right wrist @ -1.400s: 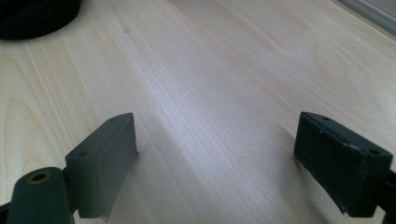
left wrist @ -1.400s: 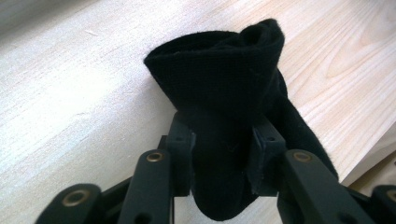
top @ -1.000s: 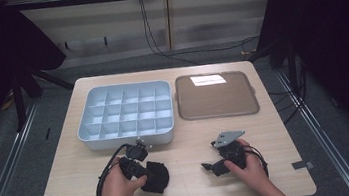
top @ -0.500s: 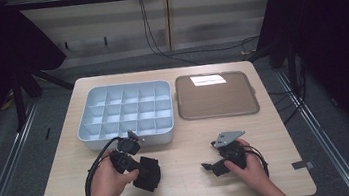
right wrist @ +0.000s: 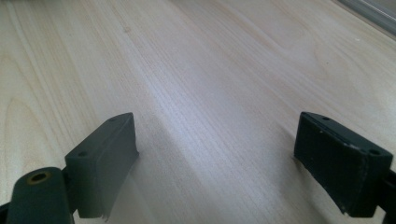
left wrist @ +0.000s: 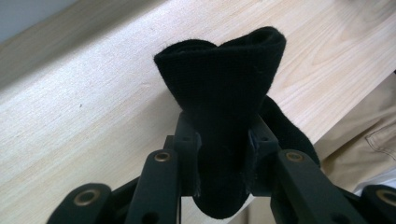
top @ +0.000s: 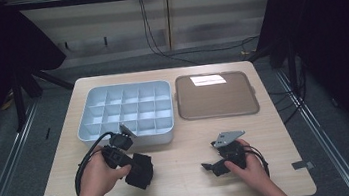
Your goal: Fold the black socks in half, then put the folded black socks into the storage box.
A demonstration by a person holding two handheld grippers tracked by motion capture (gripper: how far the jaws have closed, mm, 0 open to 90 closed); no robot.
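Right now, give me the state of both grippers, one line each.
Left gripper: closed on a black cloth, held above the table.
Right gripper: open, nothing between its jaws, low over the bare wood.

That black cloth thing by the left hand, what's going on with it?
A person works at a wooden table with a gripper in each hand. The left gripper is clamped on a black folded cloth, holding it near the table's front edge, just in front of the pale compartment tray. The right gripper rests low over bare wood with its jaws wide apart and nothing between them. A brown tray sits beside the compartment tray.
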